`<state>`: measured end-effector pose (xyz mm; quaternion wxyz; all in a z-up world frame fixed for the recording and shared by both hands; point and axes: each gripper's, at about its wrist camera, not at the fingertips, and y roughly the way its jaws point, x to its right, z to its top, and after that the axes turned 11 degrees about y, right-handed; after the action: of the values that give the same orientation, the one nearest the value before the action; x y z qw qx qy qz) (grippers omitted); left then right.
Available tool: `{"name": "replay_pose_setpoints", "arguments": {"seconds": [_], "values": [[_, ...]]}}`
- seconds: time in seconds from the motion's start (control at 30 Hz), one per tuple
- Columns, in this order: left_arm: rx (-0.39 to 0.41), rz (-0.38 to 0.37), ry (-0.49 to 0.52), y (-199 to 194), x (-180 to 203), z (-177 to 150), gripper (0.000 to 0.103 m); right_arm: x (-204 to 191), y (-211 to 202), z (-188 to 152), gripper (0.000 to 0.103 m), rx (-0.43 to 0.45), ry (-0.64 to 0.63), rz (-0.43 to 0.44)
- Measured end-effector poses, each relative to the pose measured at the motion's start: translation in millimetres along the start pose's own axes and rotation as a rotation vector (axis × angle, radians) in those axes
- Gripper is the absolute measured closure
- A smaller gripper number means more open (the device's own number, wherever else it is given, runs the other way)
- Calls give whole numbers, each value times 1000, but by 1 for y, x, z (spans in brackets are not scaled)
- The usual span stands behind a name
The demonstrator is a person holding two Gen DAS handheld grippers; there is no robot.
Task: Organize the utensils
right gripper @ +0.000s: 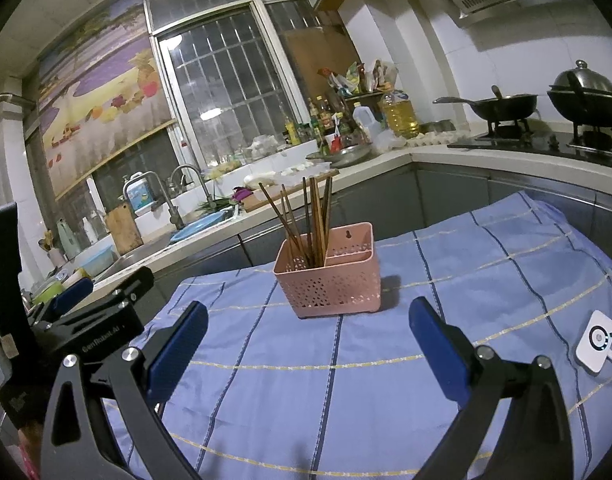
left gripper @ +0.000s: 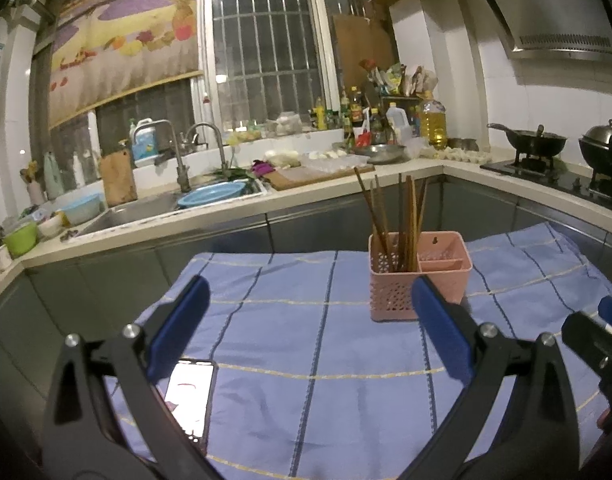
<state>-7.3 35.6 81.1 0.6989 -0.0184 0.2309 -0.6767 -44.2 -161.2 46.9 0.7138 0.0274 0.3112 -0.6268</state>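
A pink perforated utensil holder (left gripper: 402, 288) (right gripper: 334, 280) stands upright on the blue checked cloth (left gripper: 306, 360) (right gripper: 346, 380). Several brown chopsticks (left gripper: 402, 216) (right gripper: 310, 216) stand in its left compartment; the right compartments look empty. My left gripper (left gripper: 310, 324) is open and empty, near the cloth's front, with the holder just beyond its right finger. My right gripper (right gripper: 308, 334) is open and empty, a short way in front of the holder. Each gripper shows at the edge of the other's view, the right one (left gripper: 602, 344) and the left one (right gripper: 90, 304).
A lit phone (left gripper: 188, 396) lies on the cloth by my left finger. A white round-cornered device with a cable (right gripper: 596, 340) lies at the cloth's right. Behind runs a counter with a sink (left gripper: 138, 208), a cutting board, bottles, and a stove with pans (right gripper: 546, 112).
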Motion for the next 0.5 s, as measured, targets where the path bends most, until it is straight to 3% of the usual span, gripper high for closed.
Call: {"name": "replay_pose_setpoints", "arguments": {"seconds": [0.23, 0.5], "values": [[35, -40, -20, -1, 8, 6, 6, 8, -6, -1, 4, 8, 6, -38], [69, -152, -25, 3, 33, 20, 6, 32, -29, 2, 4, 62, 45, -150]]}}
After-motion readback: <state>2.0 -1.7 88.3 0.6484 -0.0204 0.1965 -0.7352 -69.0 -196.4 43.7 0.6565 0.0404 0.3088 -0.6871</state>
